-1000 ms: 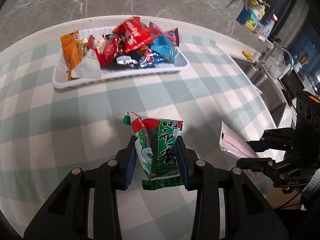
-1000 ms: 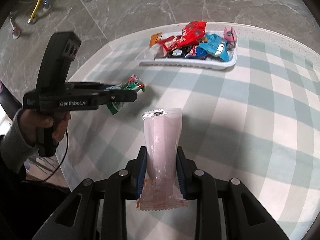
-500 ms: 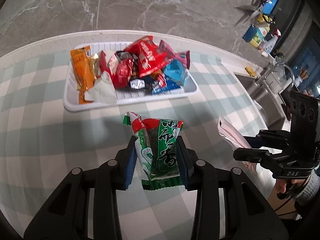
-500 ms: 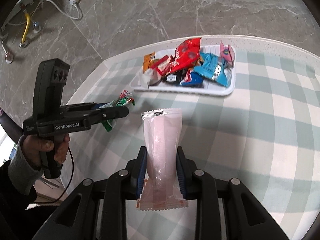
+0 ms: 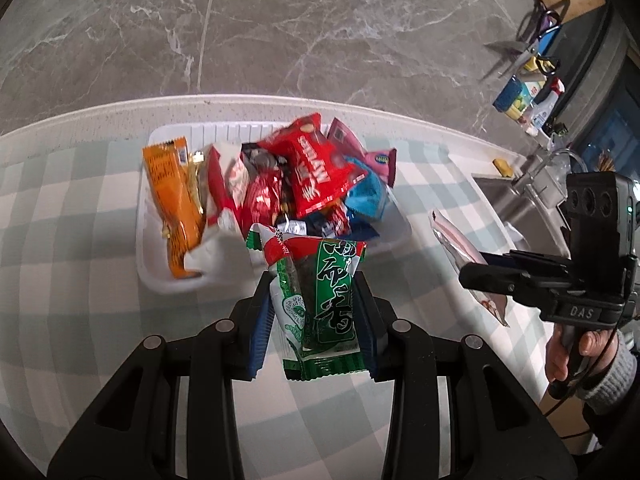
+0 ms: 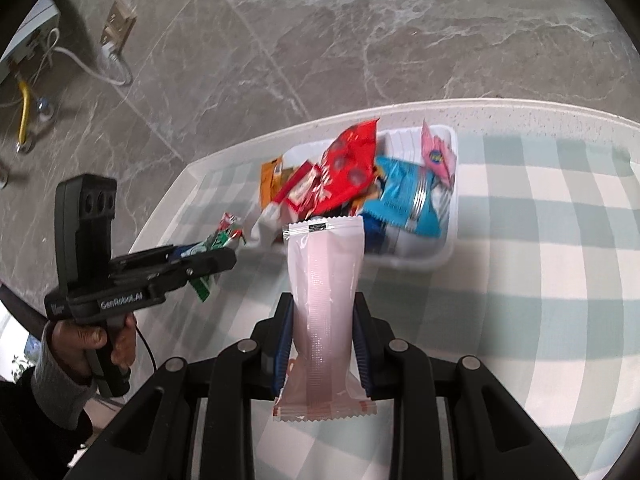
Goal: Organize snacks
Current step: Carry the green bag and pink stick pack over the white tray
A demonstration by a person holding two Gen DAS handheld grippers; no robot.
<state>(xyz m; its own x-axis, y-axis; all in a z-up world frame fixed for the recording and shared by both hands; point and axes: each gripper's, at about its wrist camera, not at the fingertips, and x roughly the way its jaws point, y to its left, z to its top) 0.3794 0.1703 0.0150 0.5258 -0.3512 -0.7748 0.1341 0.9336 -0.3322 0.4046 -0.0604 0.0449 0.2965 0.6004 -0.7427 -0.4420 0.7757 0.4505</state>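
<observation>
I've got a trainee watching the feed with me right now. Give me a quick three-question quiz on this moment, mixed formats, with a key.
1. True or false: the left gripper is shut on the green seaweed packet.
2. Multiple choice: the right gripper grips the pale pink packet at A) its top seal, B) its lower part, C) not at all.
3. Fill in: the white tray stands on a ______ tablecloth.

Key: 1 true. 2 B. 3 checked (pale green and white).
</observation>
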